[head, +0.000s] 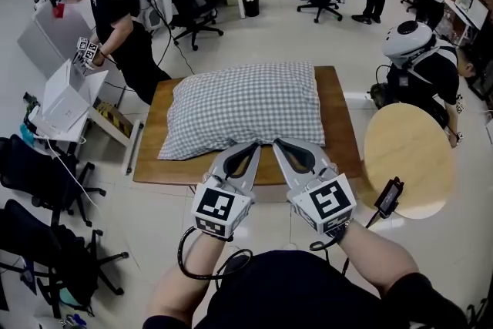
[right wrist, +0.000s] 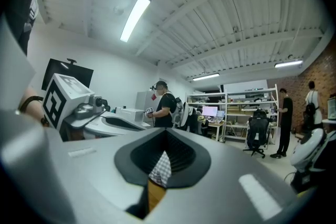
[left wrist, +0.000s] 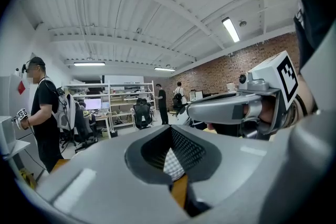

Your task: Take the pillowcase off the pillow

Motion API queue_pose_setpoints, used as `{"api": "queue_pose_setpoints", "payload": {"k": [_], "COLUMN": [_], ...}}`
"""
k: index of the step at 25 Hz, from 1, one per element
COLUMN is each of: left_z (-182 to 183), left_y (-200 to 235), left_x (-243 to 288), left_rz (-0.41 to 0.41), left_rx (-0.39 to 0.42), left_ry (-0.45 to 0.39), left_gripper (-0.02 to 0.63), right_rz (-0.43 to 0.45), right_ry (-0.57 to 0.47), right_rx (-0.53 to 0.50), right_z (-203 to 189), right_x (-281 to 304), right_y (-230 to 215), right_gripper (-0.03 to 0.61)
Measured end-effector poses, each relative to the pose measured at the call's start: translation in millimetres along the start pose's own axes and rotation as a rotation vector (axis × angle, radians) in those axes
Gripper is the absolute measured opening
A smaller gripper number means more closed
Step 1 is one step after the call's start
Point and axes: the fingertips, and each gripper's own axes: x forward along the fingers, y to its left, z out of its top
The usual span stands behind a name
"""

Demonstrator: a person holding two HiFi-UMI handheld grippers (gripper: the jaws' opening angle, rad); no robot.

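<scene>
Both jaw pairs are pressed together, tips meeting. The left gripper and right gripper sit side by side, aimed roughly level at the near edge of the pillowcase. Their tips touch its hem about mid-length. I can't tell if any cloth is actually caught between the pads. Each gripper view shows only a sliver of checked fabric and brown wood through the slot behind the shut tips.

Likely reason for the placement: the near edge is the closest reach, and from there two hands can pinch the cover and draw it toward the person. Which side the case opens on isn't visible. The pillow is fully covered, so the task looks barely begun.

The pillow lies flat across the middle of the wooden table, long side running left to right.

- **Pillowcase:** thin woven cloth in a small grey-white gingham, soft, creased at the corners, over a plump rounded rectangle.
- **Table:** smooth flat brown wood, so the pillow will probably slide with a pull unless pinned.
- **Grippers:** hard grey plastic with curved jaws and dark dimpled pads.

A round pale-wood tabletop stands just right of the table.
</scene>
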Motion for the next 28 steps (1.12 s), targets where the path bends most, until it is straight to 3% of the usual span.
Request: {"api": "queue_pose_setpoints", "payload": {"k": [4, 13, 28], "left_z": [10, -5, -50], "left_y": [-8, 7, 112], "left_x": [14, 18, 33], "left_rz": [0.013, 0.028, 0.090], "left_rx": [-0.008, -0.026, -0.056], "left_ry": [0.004, 0.009, 0.025], "left_gripper": [0.003, 0.003, 0.003], "right_rz": [0.010, 0.013, 0.045], "right_ry": [-0.034, -0.023, 0.008], "right_rx": [-0.024, -0.025, -0.042], "right_z": [4, -9, -33], "right_x": [-6, 3, 105], "right_y": [-17, -22, -35], "right_gripper": [0.000, 0.000, 0.000]}}
